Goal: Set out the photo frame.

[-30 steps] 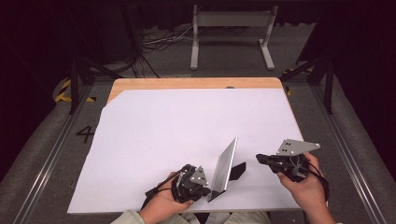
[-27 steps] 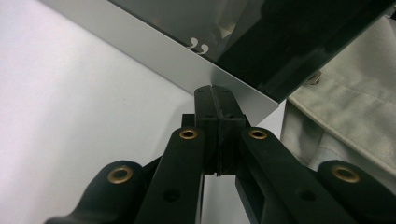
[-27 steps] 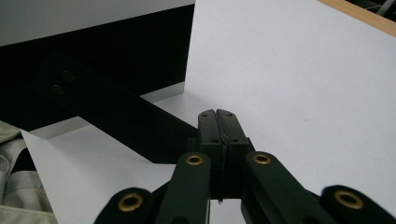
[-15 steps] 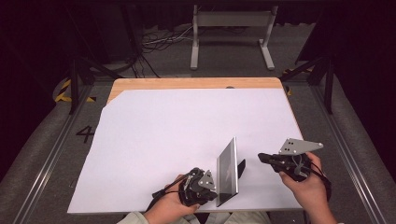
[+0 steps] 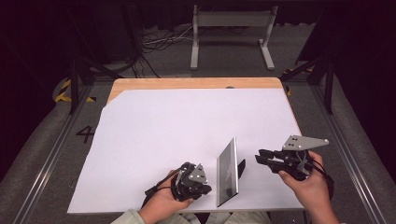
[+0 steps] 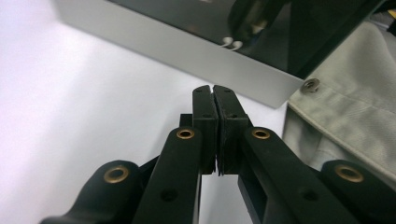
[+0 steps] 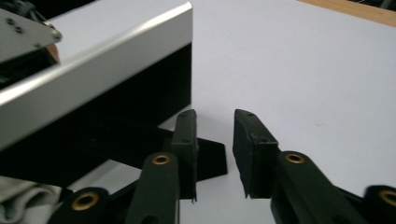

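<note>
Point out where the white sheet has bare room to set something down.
The white sheet is bare from its far edge by the wooden table strip down to mid-table. Crowded: the near edge, where the silver-framed standing panel sits between the left gripper and the right gripper.

White sheet on wooden table; metal stand behind

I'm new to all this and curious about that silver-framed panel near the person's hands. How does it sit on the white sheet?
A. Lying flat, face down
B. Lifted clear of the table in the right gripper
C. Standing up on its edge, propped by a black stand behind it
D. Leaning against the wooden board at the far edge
C: the framed panel stands upright on the white sheet, its black stand behind, with neither gripper holding it.
</note>
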